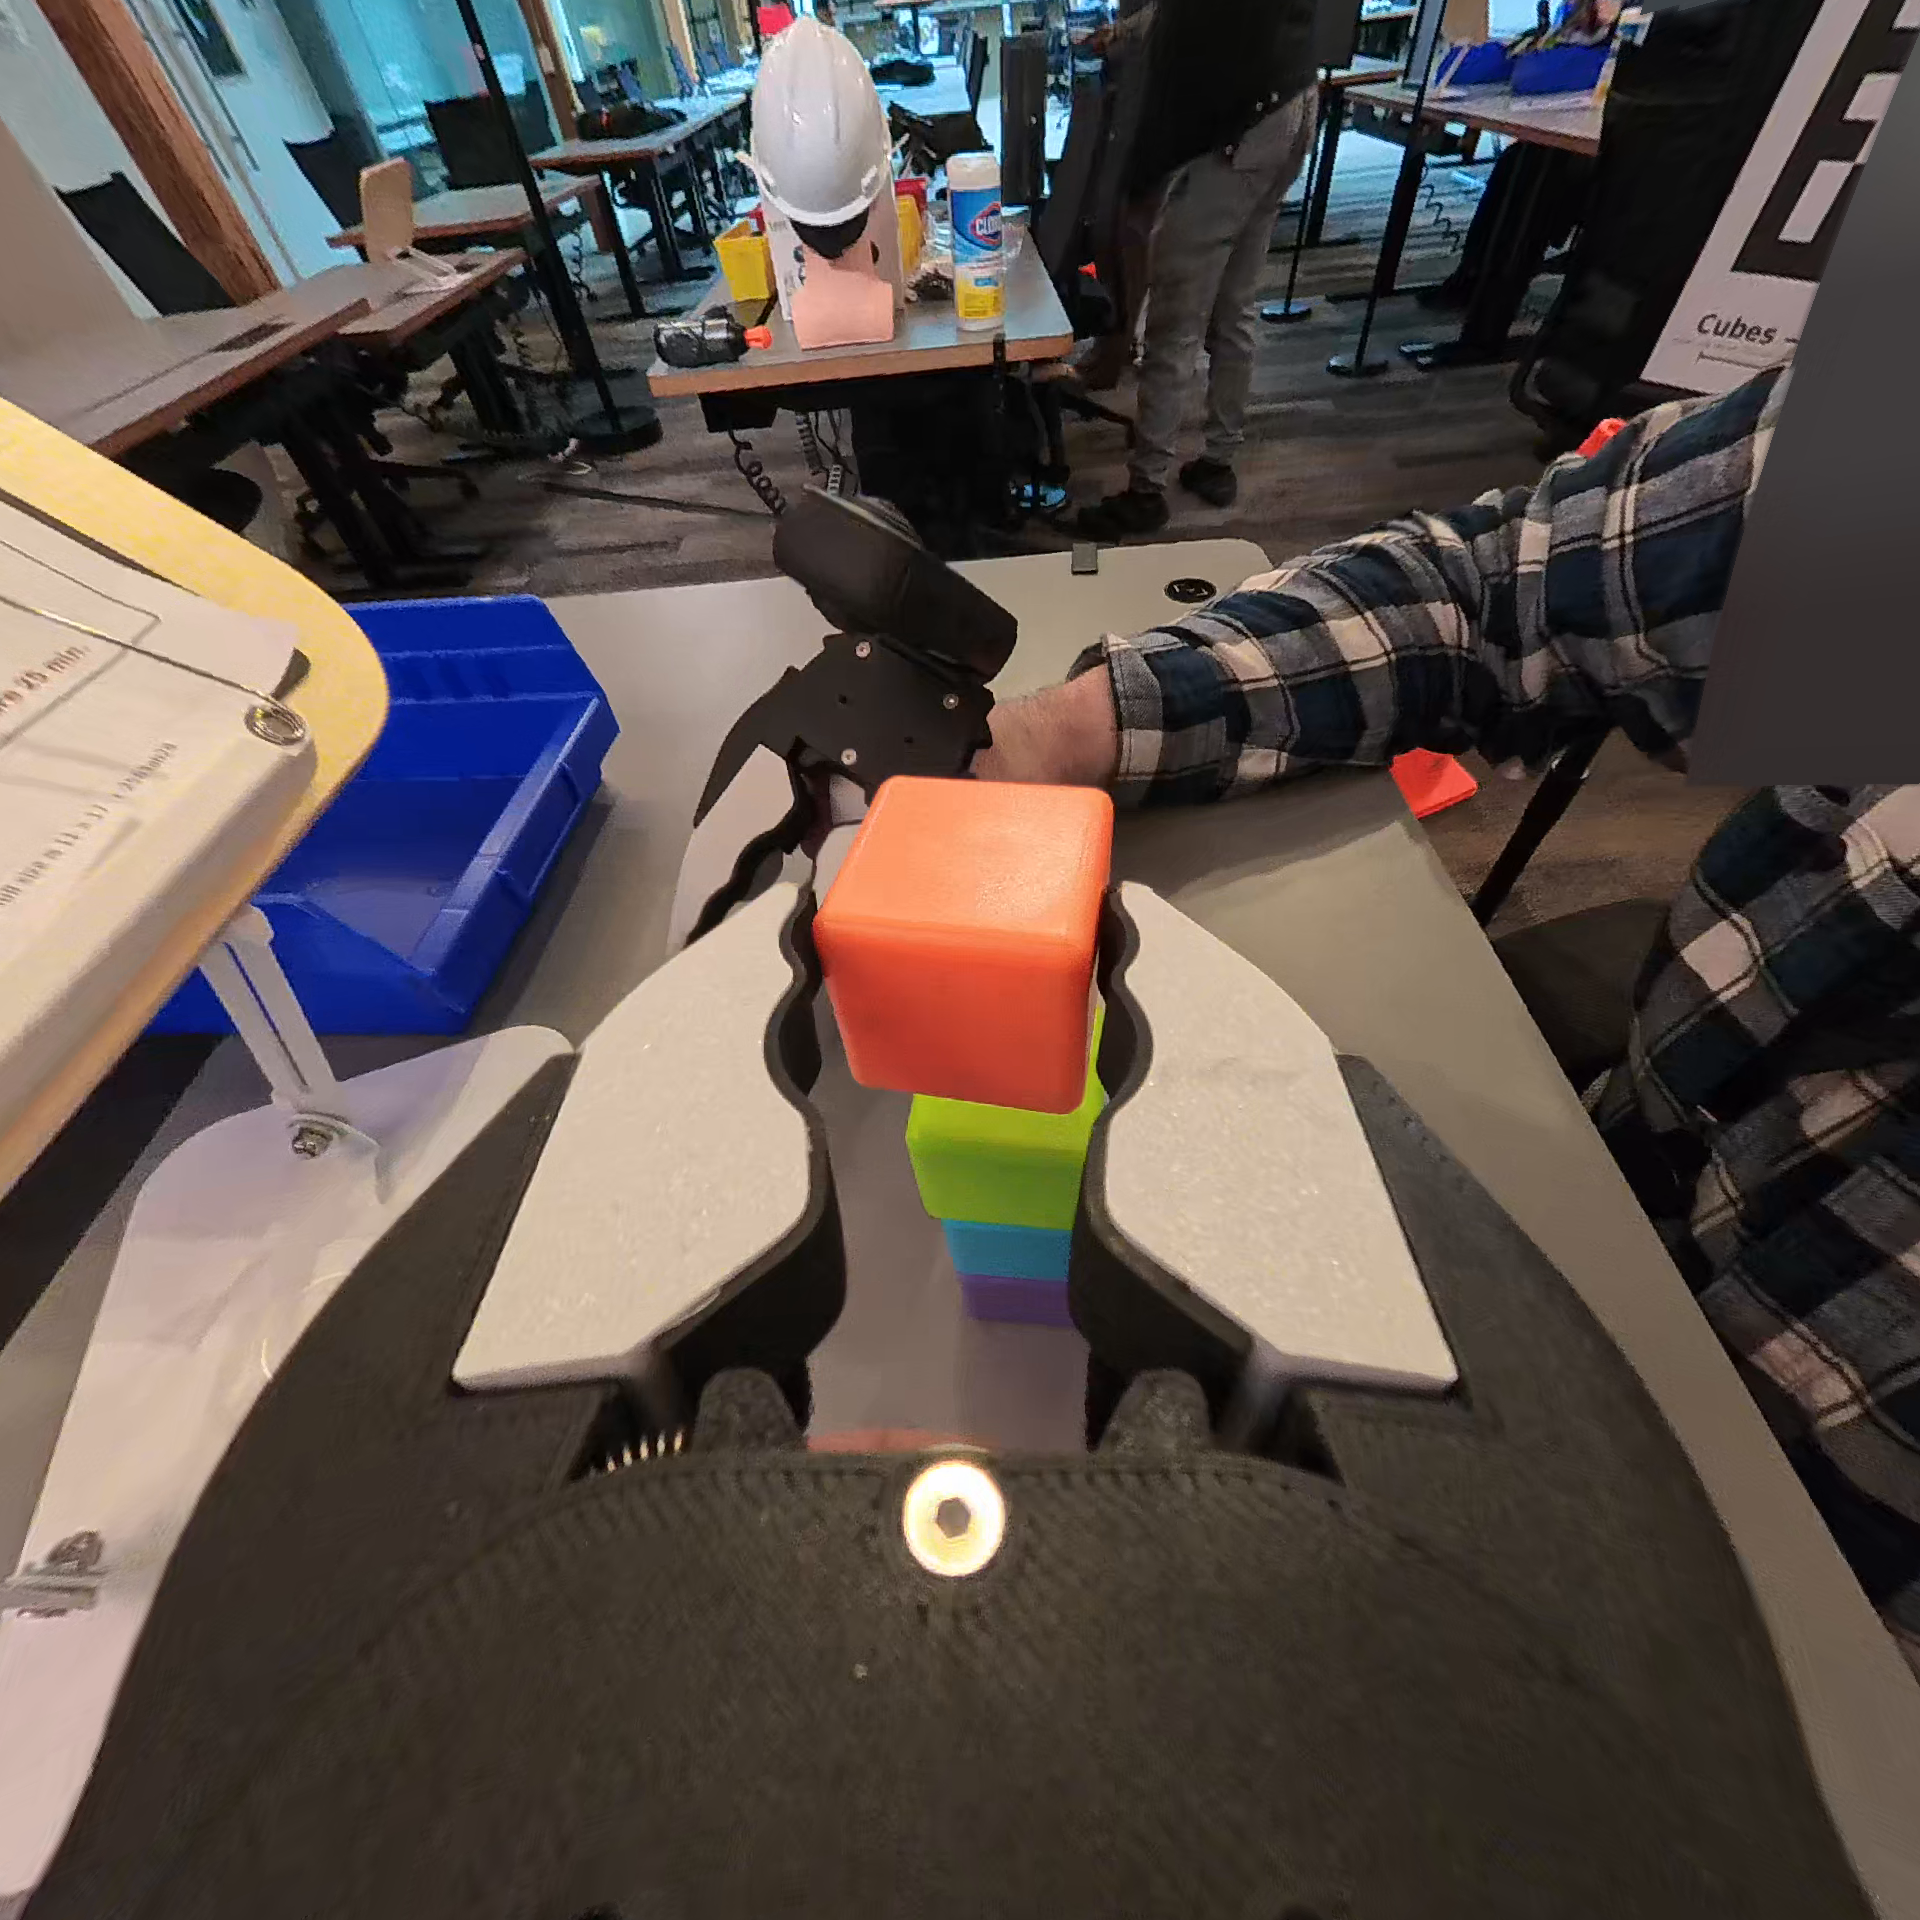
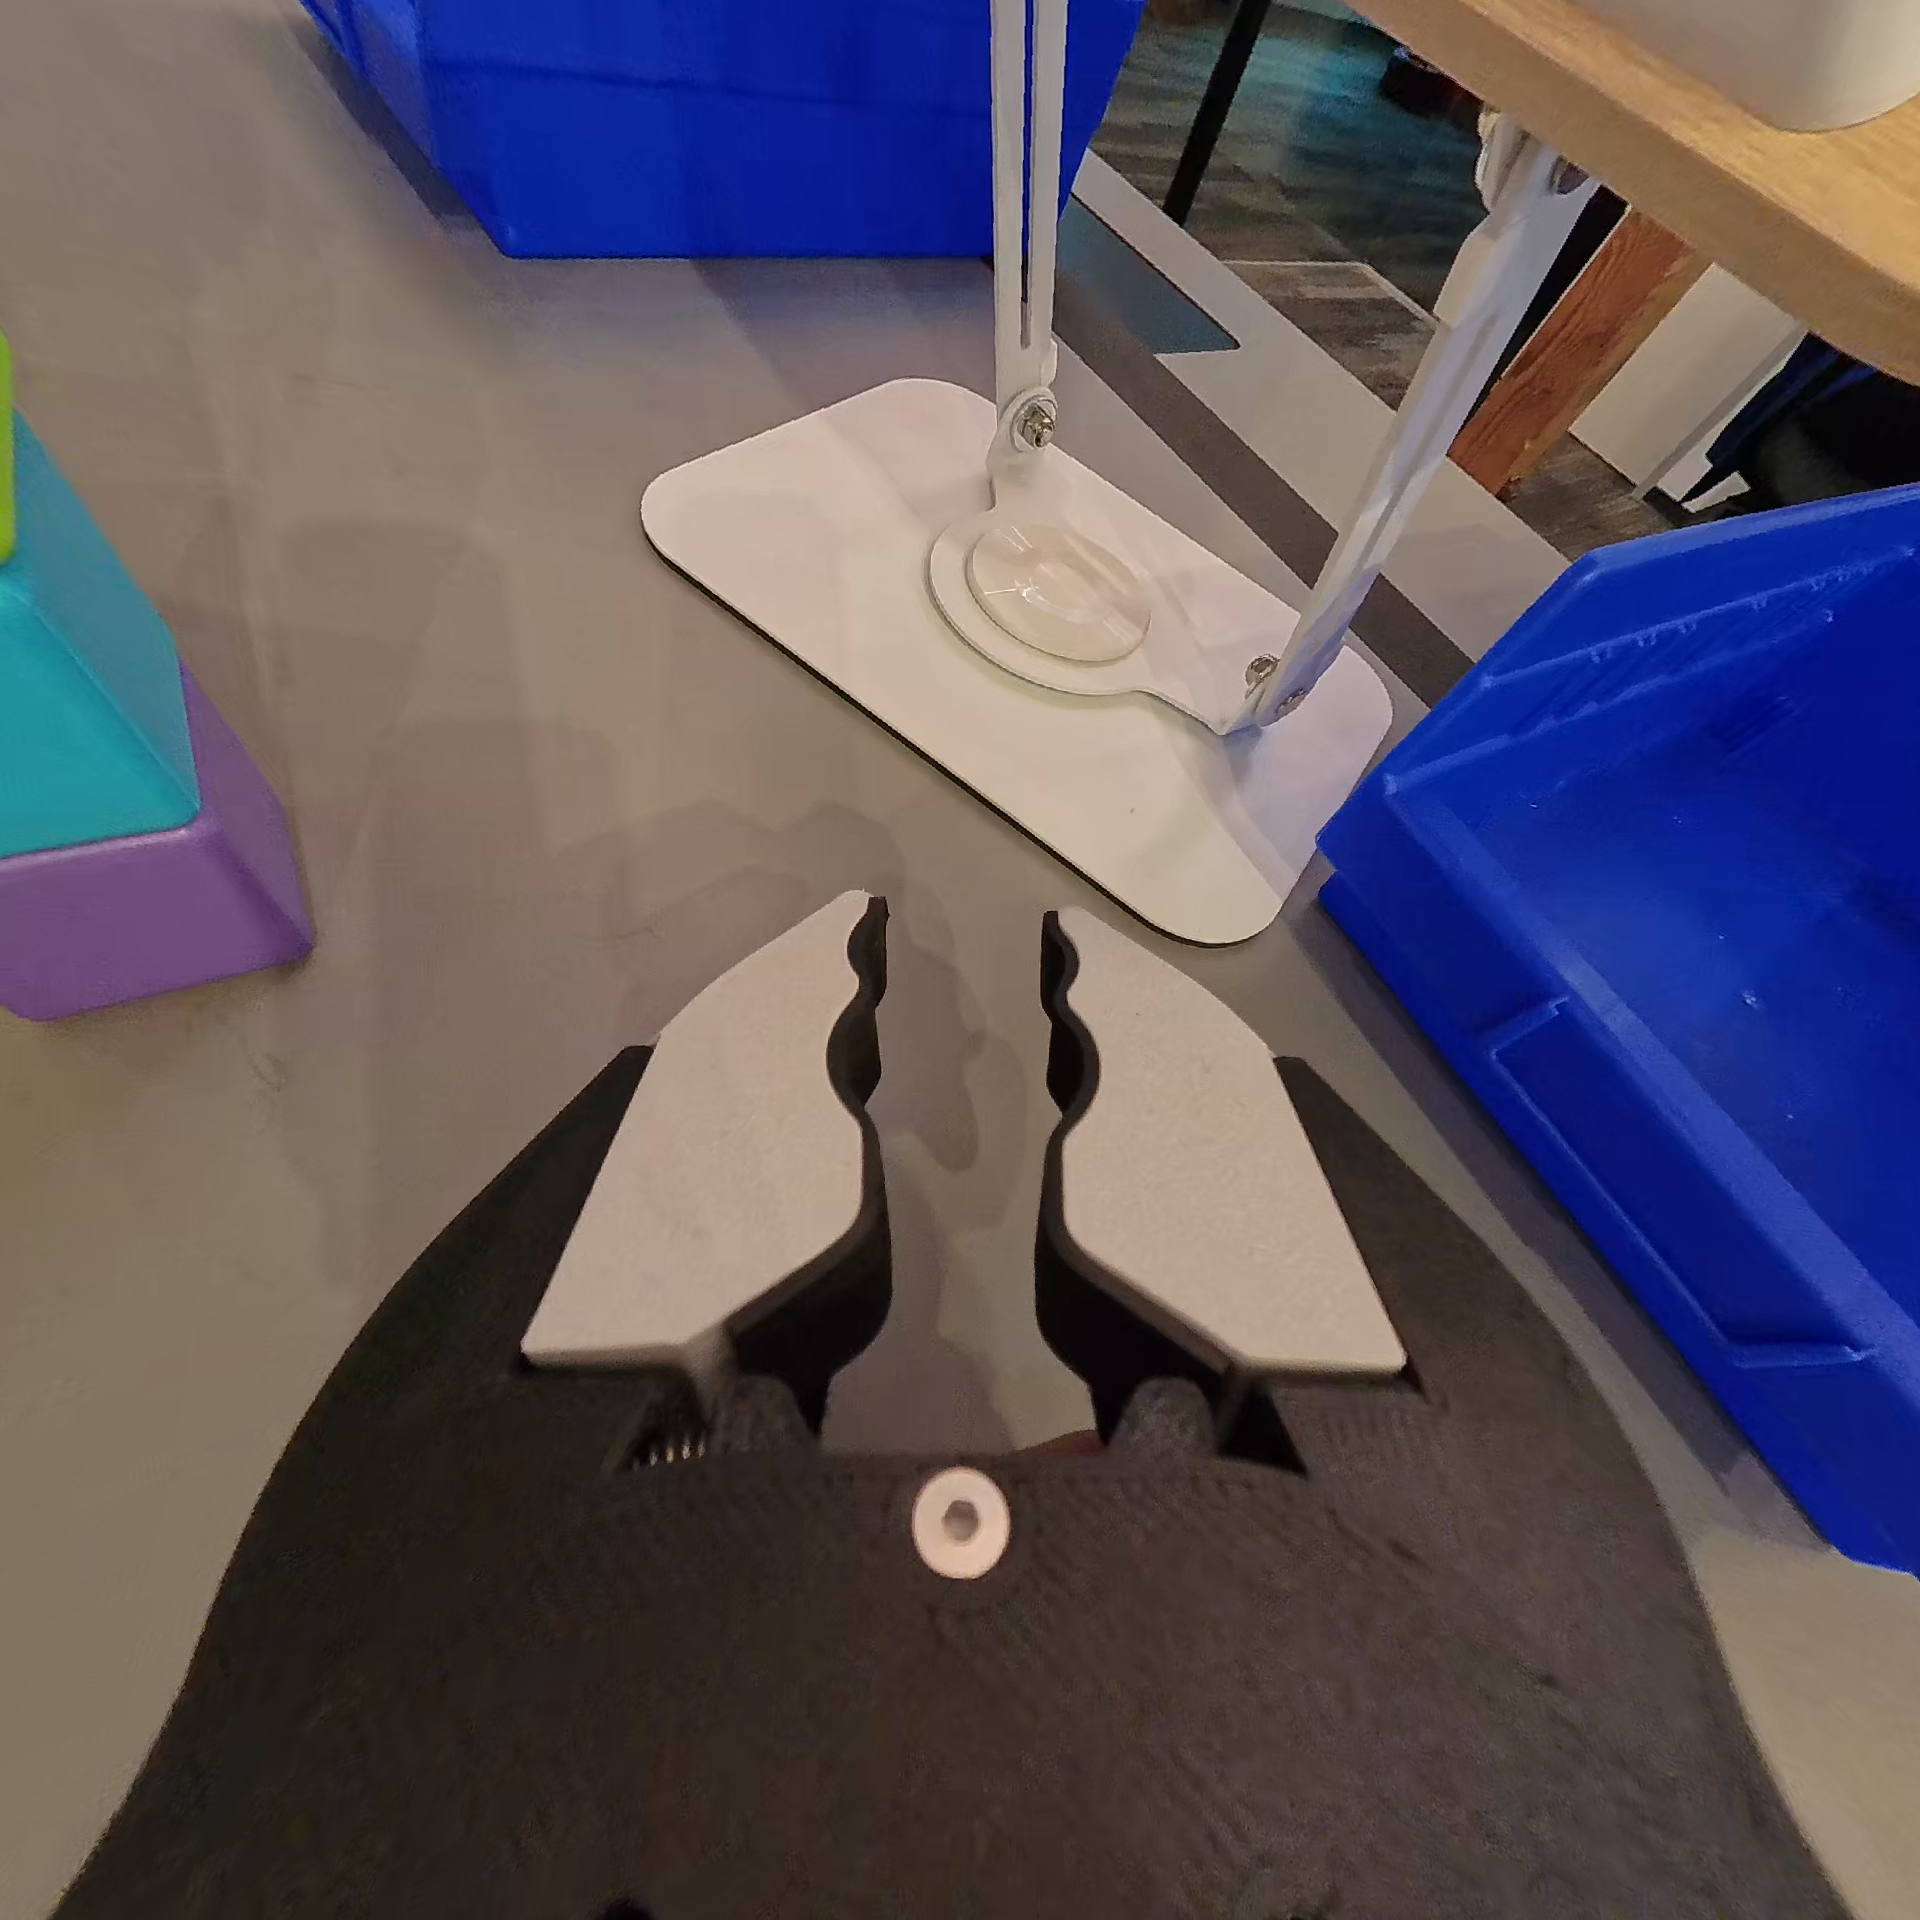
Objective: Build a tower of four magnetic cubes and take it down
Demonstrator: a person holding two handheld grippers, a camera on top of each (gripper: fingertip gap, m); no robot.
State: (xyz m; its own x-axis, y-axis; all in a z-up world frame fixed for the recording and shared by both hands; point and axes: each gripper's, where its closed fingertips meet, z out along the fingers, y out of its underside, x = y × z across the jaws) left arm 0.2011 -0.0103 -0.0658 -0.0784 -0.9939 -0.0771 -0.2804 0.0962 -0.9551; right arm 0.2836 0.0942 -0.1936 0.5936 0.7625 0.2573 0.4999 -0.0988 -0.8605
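A tower stands on the grey table (image 1: 1299,935): a purple cube (image 1: 1013,1299) at the bottom, then a teal cube (image 1: 1008,1252) and a green cube (image 1: 997,1164). My left gripper (image 1: 961,904) is shut on the orange cube (image 1: 977,997) at the top, which sits a little left of the green one; I cannot tell whether they touch. My right gripper (image 2: 964,914) is open and empty, low over the table to the right of the tower's purple cube (image 2: 135,904) and teal cube (image 2: 73,707). It also shows behind the tower in the left wrist view (image 1: 831,727).
A blue bin (image 1: 457,810) stands at the back left. A white stand base (image 2: 987,665) lies ahead of the right gripper, with blue bins beyond it (image 2: 707,125) and to its right (image 2: 1662,935). A plaid sleeve (image 1: 1403,644) reaches in from the right. My right fingertips sit around 20 cm from my left ones.
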